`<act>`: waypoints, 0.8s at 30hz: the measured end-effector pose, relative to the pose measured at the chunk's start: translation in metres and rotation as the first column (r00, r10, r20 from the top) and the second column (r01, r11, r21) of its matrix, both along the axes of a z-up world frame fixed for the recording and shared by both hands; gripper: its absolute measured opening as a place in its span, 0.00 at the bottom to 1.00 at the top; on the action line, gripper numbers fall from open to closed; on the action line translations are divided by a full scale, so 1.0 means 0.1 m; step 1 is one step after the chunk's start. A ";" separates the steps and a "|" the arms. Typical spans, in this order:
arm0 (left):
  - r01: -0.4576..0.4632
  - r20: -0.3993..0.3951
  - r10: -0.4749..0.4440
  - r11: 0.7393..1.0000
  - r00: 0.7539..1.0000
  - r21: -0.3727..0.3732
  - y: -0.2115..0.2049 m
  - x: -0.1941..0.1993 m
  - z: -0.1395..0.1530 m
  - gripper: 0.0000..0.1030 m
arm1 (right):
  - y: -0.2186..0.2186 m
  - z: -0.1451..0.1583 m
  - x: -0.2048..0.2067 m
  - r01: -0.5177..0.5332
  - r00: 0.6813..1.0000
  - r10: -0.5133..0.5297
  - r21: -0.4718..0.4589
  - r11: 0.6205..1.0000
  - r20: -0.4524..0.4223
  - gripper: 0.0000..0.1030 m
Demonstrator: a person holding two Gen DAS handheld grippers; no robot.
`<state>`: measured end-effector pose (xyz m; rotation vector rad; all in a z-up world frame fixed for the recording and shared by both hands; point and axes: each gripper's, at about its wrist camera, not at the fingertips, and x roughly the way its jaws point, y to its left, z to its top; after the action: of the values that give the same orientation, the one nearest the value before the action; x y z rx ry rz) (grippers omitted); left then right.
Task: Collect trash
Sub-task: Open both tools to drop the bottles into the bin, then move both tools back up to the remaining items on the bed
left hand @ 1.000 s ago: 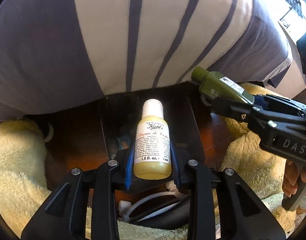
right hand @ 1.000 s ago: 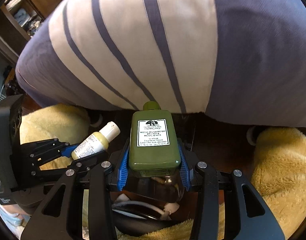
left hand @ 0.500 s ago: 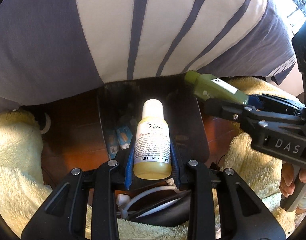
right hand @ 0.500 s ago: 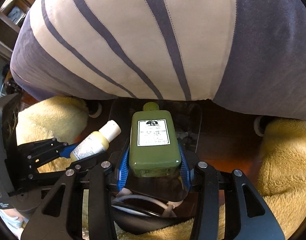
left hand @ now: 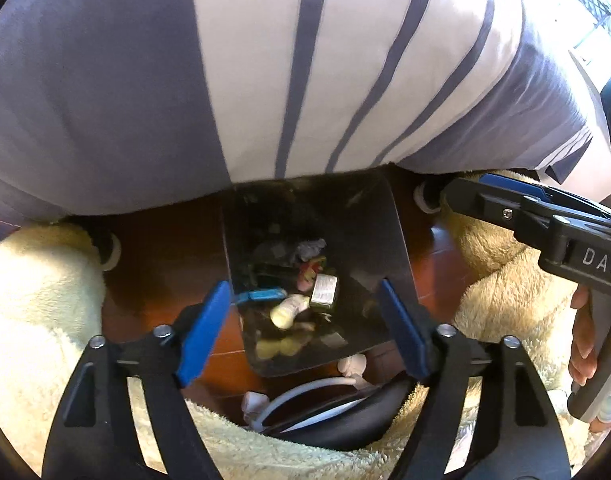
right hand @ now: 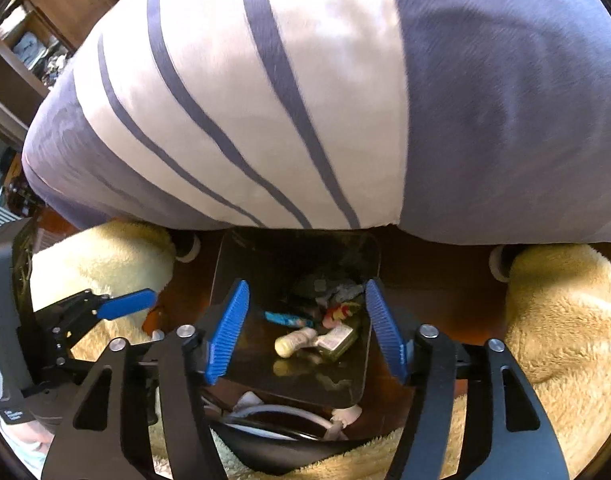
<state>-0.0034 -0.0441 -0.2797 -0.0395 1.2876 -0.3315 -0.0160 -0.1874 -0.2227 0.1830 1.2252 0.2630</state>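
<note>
A dark rectangular trash bin (left hand: 389, 240) (right hand: 225, 264) stands on the wood floor below both grippers. Inside lie the small yellow bottle (left hand: 288, 309) (right hand: 295, 341) and the green bottle (left hand: 324, 290) (right hand: 339, 340), side by side among other trash. My left gripper (left hand: 301, 326) is open and empty above the bin's near side. My right gripper (right hand: 305, 330) is open and empty above the bin; it also shows at the right of the left wrist view (left hand: 505, 196). The left gripper's blue finger (right hand: 125, 303) shows at the left of the right wrist view.
A big striped grey and white cushion (left hand: 305, 68) (right hand: 305, 92) overhangs the bin's far edge. Fluffy cream rugs (left hand: 37, 300) (right hand: 565, 320) lie on both sides. White cables and a dark object (left hand: 305, 404) lie just near the bin. Small white casters (left hand: 109, 248) stand under the cushion.
Both grippers have opened and let go of their bottles. The yellow and green bottles have dropped into the bin and lie at its bottom.
</note>
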 end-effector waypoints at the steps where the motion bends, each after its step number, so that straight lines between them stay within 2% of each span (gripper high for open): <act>1: 0.000 0.010 0.000 1.000 1.000 0.003 0.01 -0.01 0.04 0.77 | -0.02 0.04 -0.01 0.006 1.000 -0.006 -0.006 1.000 0.012 0.69; 6: -0.005 0.076 0.005 1.000 0.997 0.002 0.09 -0.05 0.30 0.81 | -0.18 0.21 -0.04 0.039 0.997 -0.039 -0.004 0.999 0.063 0.74; 8: -0.010 0.104 0.010 1.000 0.995 -0.003 0.11 -0.06 0.42 0.82 | -0.25 0.33 -0.05 0.054 0.994 -0.054 -0.003 0.999 0.094 0.81; 16: -0.033 0.244 0.031 0.999 0.969 0.002 0.24 0.04 0.94 0.84 | -0.50 0.81 0.01 0.111 0.969 -0.106 -0.008 0.994 0.222 0.85; 24: -0.055 0.319 0.046 0.998 0.947 0.019 0.34 0.33 1.26 0.84 | -0.66 1.14 0.25 0.142 0.945 -0.119 -0.055 0.988 0.303 0.87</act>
<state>0.0291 -0.0105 -0.1540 0.0049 0.9678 -0.2633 0.0092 -0.2534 -0.1087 0.1517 0.9156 0.1222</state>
